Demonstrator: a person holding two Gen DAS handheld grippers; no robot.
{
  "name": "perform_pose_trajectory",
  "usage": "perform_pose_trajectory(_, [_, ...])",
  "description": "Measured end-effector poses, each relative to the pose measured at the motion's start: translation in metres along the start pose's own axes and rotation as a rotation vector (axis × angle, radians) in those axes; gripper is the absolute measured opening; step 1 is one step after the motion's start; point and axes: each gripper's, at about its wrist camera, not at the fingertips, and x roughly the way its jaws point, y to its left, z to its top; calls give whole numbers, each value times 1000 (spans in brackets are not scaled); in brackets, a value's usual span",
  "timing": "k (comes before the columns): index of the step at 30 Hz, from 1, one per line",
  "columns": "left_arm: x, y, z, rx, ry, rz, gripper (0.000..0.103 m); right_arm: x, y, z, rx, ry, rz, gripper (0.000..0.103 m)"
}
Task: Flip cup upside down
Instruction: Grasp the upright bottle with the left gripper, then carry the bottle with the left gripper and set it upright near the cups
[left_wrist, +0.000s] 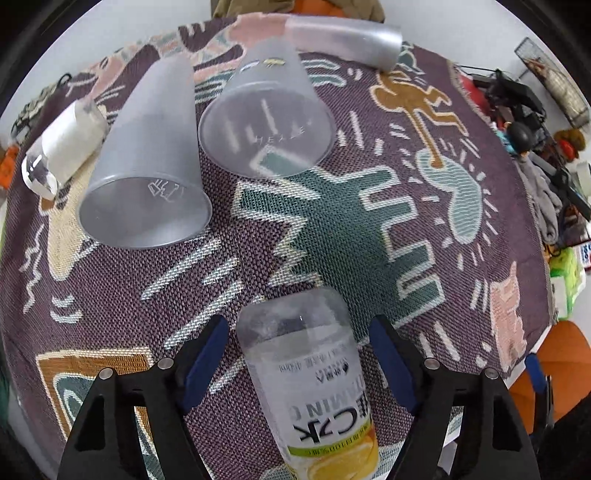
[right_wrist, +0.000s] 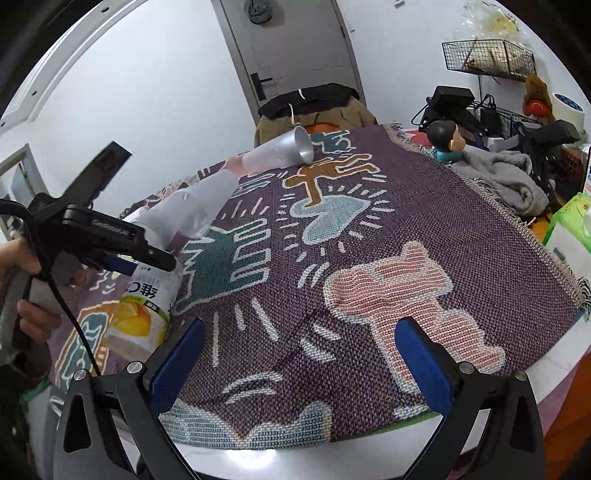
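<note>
**Inverted Vitamin C Cup Between Spread Left Tool Fingers**

"VITAMIN C" is read upside down on the lemon-labelled cup (left_wrist: 310, 376), stood inverted on the patterned cloth (left_wrist: 332, 229) covering the bench. The left tool (left_wrist: 299, 354) is spread wide around it, apparently untouched. The right tool (right_wrist: 301, 354) is released, empty. A grey door (right_wrist: 291, 48) is seen behind.

the left gripper (left_wrist: 297, 363) has two matte black triangular finger arms with cut-out windows, each tipped by a dark blue pad (left_wrist: 207, 360), and four round silver screws (left_wrist: 106, 373) sit along the linkage at the bottom of the frame. the right gripper (right_wrist: 299, 360) is built alike: black arms, blue pads (right_wrist: 424, 363), silver screws (right_wrist: 133, 367). at the left edge, a bare-skinned hand (right_wrist: 26, 291) shows beside a thin black cable (right_wrist: 61, 299).
</note>
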Motion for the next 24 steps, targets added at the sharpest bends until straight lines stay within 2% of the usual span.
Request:
perform_pose_trajectory(5, [9, 0, 6, -20, 25, -7, 79, 4, -5, -2, 22, 13, 10, 103])
perform_pose_trajectory(6, [11, -2, 7, -19, 30, -5, 74, 4, -5, -2, 24, 14, 11, 103])
perform_pose_trajectory(7, [14, -3, 7, -15, 34, 8, 66, 4, -5, -2, 25, 17, 14, 103])
perform_pose_trajectory(11, [13, -5, 9, -10, 25, 12, 65, 4, -6, -2, 31, 19, 21, 103])
perform_pose_trajectory(19, [-32, -15, 6, 41, -114, 9, 65, 0, -7, -2, 34, 11, 27, 103])
perform_pose_trajectory(24, [-59, -27, -1, 117, -239, 36, 65, 0, -5, -2, 36, 11, 30, 103])
